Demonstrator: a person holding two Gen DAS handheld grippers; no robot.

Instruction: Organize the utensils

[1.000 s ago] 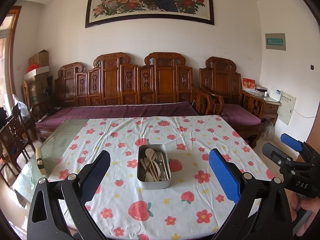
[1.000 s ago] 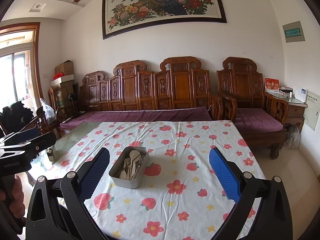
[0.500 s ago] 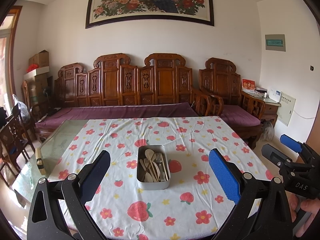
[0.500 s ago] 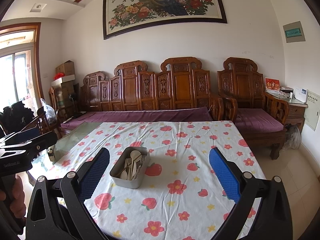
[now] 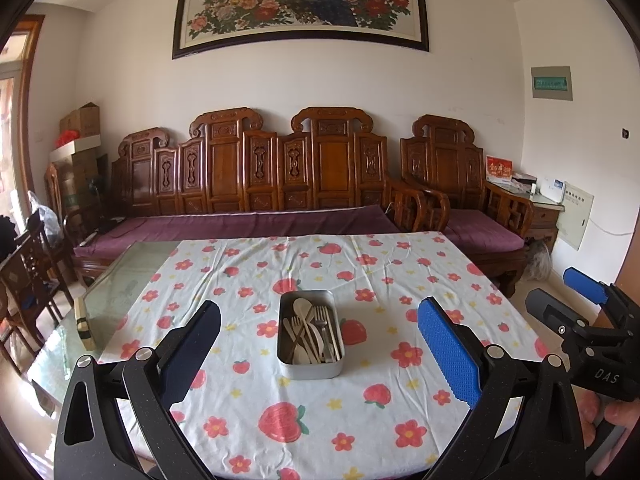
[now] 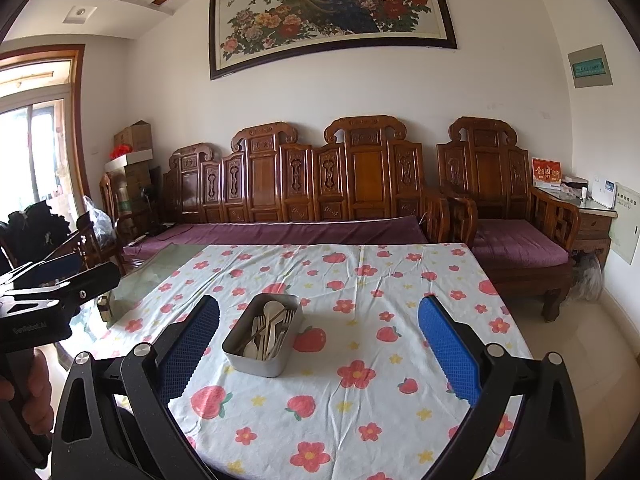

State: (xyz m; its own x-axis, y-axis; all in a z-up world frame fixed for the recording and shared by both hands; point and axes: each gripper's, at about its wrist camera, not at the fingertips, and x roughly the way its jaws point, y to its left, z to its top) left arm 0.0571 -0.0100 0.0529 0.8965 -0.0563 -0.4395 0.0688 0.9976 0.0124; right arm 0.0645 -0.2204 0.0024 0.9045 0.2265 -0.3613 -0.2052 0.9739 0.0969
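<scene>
the metal tin (image 5: 310,336) stands alone near the middle of the flowered tablecloth (image 5: 400,272), with bare cloth on every side of it, so it can be reached from the front, left or right. its open top is crowded with wooden spoons (image 5: 303,312) and forks (image 5: 323,320) lying lengthwise, overlapping, with little gap between them. the left gripper (image 5: 320,354) and right gripper (image 6: 320,350) both hang wide apart above the near table edge, nothing between their fingers. at the table's left edge, on bare glass (image 5: 116,280), a small brush-like object (image 5: 83,326) lies well away from the tin. the carved wooden bench (image 5: 280,176) stands beyond the far edge.
</scene>
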